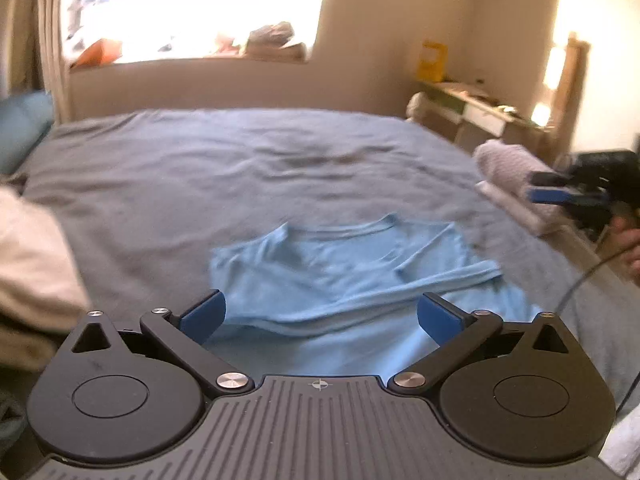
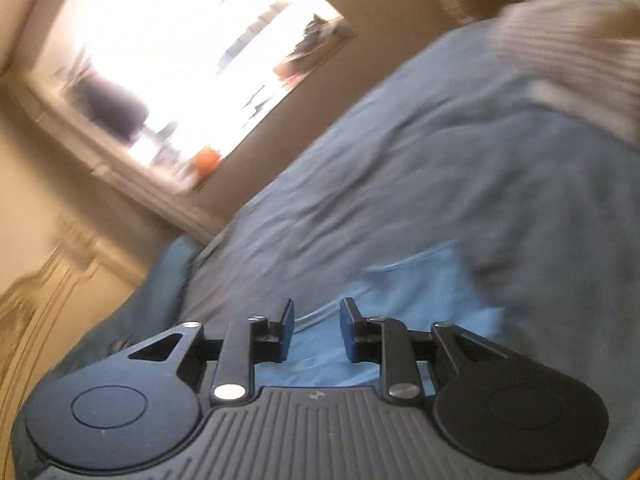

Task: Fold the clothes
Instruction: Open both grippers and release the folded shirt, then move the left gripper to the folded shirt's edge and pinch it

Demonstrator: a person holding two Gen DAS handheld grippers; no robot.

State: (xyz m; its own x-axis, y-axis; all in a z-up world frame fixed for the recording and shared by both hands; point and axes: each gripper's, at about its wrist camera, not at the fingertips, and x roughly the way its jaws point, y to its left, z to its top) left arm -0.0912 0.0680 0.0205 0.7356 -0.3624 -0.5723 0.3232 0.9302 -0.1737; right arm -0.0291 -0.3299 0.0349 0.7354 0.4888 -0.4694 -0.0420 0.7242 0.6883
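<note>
A light blue T-shirt [image 1: 340, 268] lies partly folded on the grey-blue bedspread [image 1: 200, 168], its collar towards the far side and one sleeve laid across the body. My left gripper [image 1: 320, 310] hovers above the shirt's near edge, jaws spread wide, nothing between the blue pads [image 1: 204, 314]. In the right wrist view, tilted and blurred, my right gripper [image 2: 317, 322] hangs over the same shirt [image 2: 420, 292] with a narrow gap between its pads and nothing in it. That right gripper [image 1: 560, 196] also shows at the bed's right edge, held by a hand [image 1: 628, 240].
A stack of folded pale knitwear and towels [image 1: 508, 176] sits at the bed's right edge. Cream fabric [image 1: 32, 264] lies at the left, with a teal pillow [image 1: 20, 128] behind it. A desk [image 1: 480, 108] stands beyond the bed. A cable [image 1: 580, 284] trails from the right gripper.
</note>
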